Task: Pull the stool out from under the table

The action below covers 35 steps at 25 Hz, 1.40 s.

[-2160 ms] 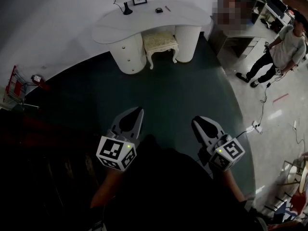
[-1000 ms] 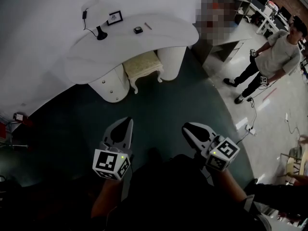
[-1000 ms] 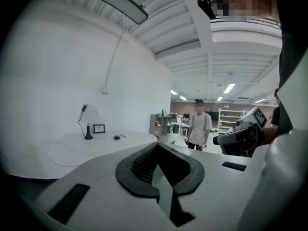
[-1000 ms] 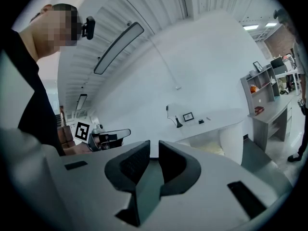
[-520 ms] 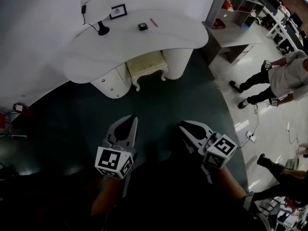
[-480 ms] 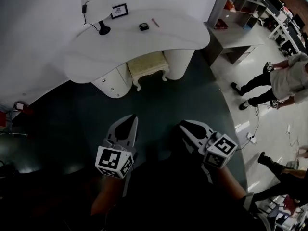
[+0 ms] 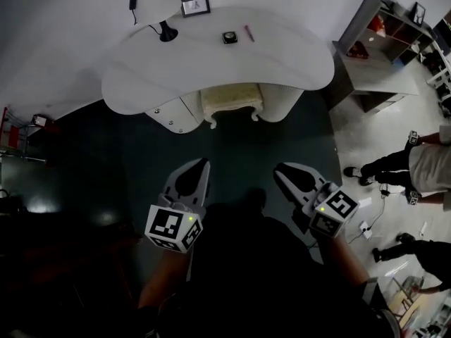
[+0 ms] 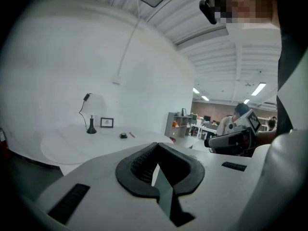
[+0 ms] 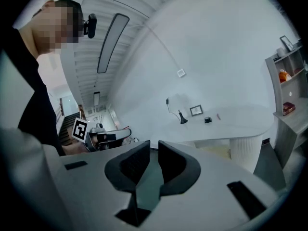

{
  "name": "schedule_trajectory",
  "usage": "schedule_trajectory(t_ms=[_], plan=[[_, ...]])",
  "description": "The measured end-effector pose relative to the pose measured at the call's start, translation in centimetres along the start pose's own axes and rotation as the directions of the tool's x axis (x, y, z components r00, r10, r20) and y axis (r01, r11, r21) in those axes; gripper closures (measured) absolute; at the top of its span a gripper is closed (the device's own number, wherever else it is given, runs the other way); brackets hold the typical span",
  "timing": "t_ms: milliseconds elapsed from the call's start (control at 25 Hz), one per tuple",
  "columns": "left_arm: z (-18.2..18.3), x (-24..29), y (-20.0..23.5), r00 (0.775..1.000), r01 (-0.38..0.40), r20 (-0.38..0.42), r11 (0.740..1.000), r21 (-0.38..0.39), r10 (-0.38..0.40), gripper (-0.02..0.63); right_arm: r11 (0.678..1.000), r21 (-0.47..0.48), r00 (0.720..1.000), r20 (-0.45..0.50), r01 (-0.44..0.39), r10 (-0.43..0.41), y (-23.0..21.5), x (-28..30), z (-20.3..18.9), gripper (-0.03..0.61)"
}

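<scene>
A cream cushioned stool (image 7: 231, 103) with curved legs stands tucked under the white curved table (image 7: 211, 65), between its two round pedestals. In the right gripper view only a strip of the stool (image 9: 215, 151) shows under the table (image 9: 231, 121). My left gripper (image 7: 200, 163) and right gripper (image 7: 281, 169) hover side by side over the dark green floor, well short of the stool. Both are shut with nothing between the jaws. The left gripper view looks over the tabletop (image 8: 82, 141) from its shut left gripper (image 8: 155, 163); the stool is hidden there.
On the table stand a black lamp (image 7: 166, 32), a small picture frame (image 7: 195, 5), a dark round object (image 7: 229, 37) and a pen (image 7: 248, 33). A grey shelf unit (image 7: 380, 48) is at the right. People (image 7: 416, 166) stand on the light floor at the right.
The table and stool now sit more centred and a little nearer in the head view. Both grippers keep their places and stay shut. The bystanders have shifted toward the right edge.
</scene>
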<state>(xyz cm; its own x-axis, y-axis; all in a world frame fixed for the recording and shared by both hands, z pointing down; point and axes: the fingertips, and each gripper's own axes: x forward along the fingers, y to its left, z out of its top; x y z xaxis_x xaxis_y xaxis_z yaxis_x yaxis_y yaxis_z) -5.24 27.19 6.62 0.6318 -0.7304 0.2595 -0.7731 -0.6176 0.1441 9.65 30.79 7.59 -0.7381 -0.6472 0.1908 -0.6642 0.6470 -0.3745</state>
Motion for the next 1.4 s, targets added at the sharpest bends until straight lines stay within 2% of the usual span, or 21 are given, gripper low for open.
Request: schedule_trajectory(t_ms=[160,400,520,640,720,840,1160,1400], plan=[[-0.3,2.2,0.5,1.000,-0.024,-0.010,1.000,-0.005,0.024,0.601,1.000,0.013,1.000,-0.021,-0.015,0.015,-2.9,1.3,0.7,0.558],[-0.1,4.7,4.7,0.997,-0.078,0.014,0.996,-0.038,0.079,0.601,0.999,-0.006,0.995,-0.096,-0.039,0.038,-5.4,5.8,1.9,0.558],[-0.2,5.7,6.8,0.997,-0.078,0.021,0.995,-0.059,0.080,0.601,0.999,-0.015,0.994,-0.106,-0.028,0.027,-6.3,8.4,3.2,0.558],[-0.5,6.6,9.1,0.998,-0.065,0.017,0.997,-0.033,0.065,0.601,1.000,-0.003,0.996,-0.087,-0.012,0.012,-6.9,10.9,4.2,0.558],[-0.9,7.5,10.7,0.998,-0.067,0.009,0.997,-0.024,0.067,0.601,0.999,-0.043,0.995,-0.102,-0.001,-0.004,-8.1,11.8,3.8,0.558],[-1.2,8.6,12.0,0.997,-0.072,-0.003,0.996,-0.055,0.072,0.601,0.999,-0.022,0.992,-0.123,0.032,-0.035,-9.9,12.5,3.2,0.558],[-1.5,12.7,12.9,0.997,-0.078,-0.031,0.995,-0.063,0.076,0.601,1.000,-0.016,0.991,-0.130,-0.006,0.004,-14.4,14.7,2.4,0.558],[-4.9,16.8,14.4,0.993,-0.115,-0.020,0.993,-0.040,0.114,0.600,0.999,-0.004,0.988,-0.147,-0.050,0.049,-19.4,17.3,-1.7,0.558]])
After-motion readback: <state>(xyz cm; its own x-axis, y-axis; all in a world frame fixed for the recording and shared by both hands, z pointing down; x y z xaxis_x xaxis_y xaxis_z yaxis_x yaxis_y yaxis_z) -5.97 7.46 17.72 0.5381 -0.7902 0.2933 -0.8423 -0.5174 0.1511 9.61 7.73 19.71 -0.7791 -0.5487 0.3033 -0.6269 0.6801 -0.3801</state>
